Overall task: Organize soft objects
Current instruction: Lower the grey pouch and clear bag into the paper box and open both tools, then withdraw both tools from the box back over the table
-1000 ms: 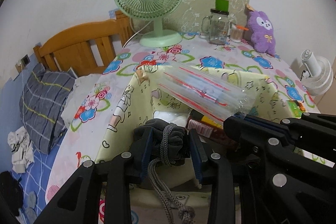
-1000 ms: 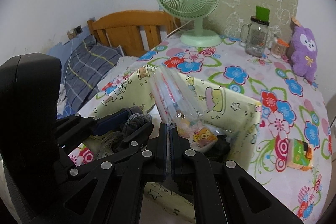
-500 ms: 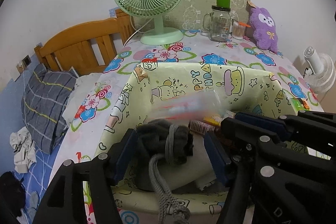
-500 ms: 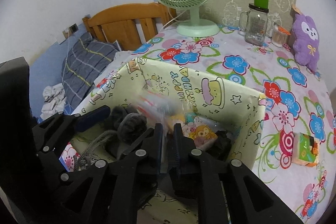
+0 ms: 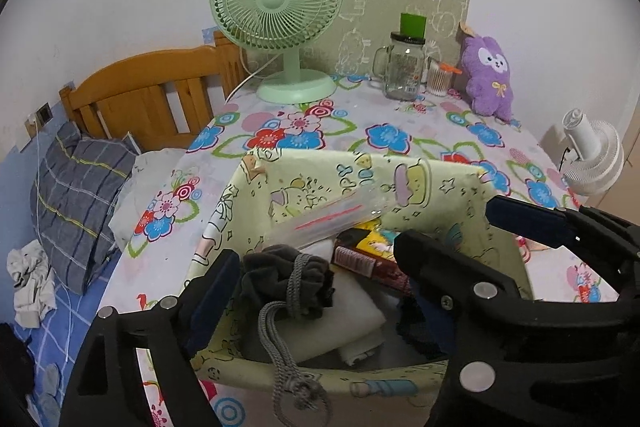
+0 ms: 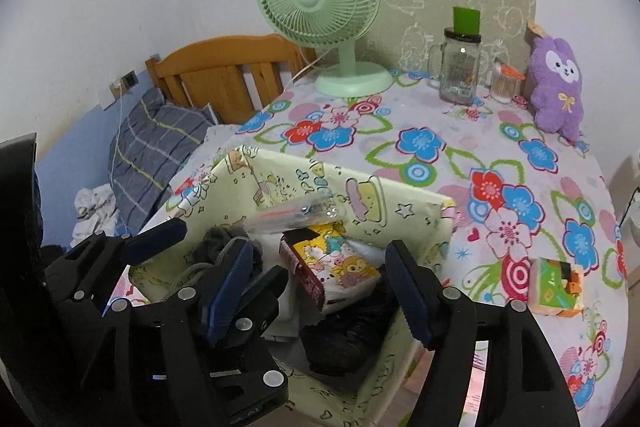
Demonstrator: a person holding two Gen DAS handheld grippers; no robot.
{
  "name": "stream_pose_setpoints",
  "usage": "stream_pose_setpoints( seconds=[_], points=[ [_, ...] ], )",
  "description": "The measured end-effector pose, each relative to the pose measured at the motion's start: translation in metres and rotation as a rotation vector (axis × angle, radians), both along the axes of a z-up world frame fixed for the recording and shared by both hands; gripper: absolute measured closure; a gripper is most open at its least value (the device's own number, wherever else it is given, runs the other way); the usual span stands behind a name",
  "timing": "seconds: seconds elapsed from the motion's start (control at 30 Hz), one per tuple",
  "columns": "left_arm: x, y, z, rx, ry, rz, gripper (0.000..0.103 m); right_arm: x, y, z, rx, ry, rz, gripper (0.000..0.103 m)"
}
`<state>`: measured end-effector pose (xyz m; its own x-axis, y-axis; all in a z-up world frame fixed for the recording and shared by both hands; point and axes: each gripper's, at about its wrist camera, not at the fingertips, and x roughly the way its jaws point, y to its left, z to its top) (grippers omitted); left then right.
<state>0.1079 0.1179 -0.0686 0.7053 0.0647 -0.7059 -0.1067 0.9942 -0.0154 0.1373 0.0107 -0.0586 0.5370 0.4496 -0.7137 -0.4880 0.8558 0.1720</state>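
left hand-held gripper [image 5: 308,291]: jaws opening, dark drawstring pouch [image 5: 284,279] loose between them | right hand-held gripper [image 6: 320,279]: jaws opening, clear bag [image 6: 296,213] at 12 o'clock | both in yellow bin [image 6: 400,203] on counter [image 6: 500,163]

Home bedroom, my work spot. Wooden bed headboard [image 5: 148,95] w/ plaid pillow [image 5: 76,195] beside table in floral cloth [image 6: 440,131]; on it: green desk fan [image 5: 276,7], glass mug-jar [image 5: 402,69], purple plush [image 5: 488,75]. White plaster walls.

Pouch [image 5: 286,277] and packet [image 6: 332,267] lie in bin [image 5: 440,187]; fan [image 5: 280,11] behind.
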Motion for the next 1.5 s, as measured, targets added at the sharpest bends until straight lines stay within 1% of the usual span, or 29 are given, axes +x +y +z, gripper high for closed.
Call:
stream_pose_setpoints(
  seconds=[0.07,0.17,0.27,0.43,0.77,0.97,1.2,1.5],
  points=[
    [-0.002,-0.002,0.004,-0.011,-0.006,0.004,0.013,-0.002,-0.004,0.003,0.003,-0.012,-0.013,0.024],
    [-0.004,-0.005,0.01,-0.019,-0.021,0.005,0.011,-0.004,-0.011,0.01,0.012,-0.024,-0.029,0.021],
    [-0.008,-0.012,0.017,-0.008,-0.048,0.001,0.008,-0.008,-0.019,0.016,0.018,-0.042,-0.043,0.017],
    [-0.015,-0.024,0.026,0.005,-0.072,-0.007,0.006,-0.015,-0.031,0.025,0.027,-0.069,-0.064,0.014],
    [-0.027,-0.048,0.043,0.016,-0.106,-0.03,0.005,-0.029,-0.059,0.041,0.04,-0.11,-0.11,0.005],
    [-0.034,-0.065,0.05,0.032,-0.124,-0.037,0.005,-0.037,-0.078,0.047,0.045,-0.133,-0.145,0.004],
    [-0.038,-0.083,0.056,0.034,-0.129,-0.058,0.004,-0.046,-0.1,0.053,0.054,-0.137,-0.185,0.003],
    [-0.042,-0.106,0.063,0.022,-0.138,-0.09,0.004,-0.052,-0.123,0.06,0.049,-0.157,-0.237,0.002]
  ],
)
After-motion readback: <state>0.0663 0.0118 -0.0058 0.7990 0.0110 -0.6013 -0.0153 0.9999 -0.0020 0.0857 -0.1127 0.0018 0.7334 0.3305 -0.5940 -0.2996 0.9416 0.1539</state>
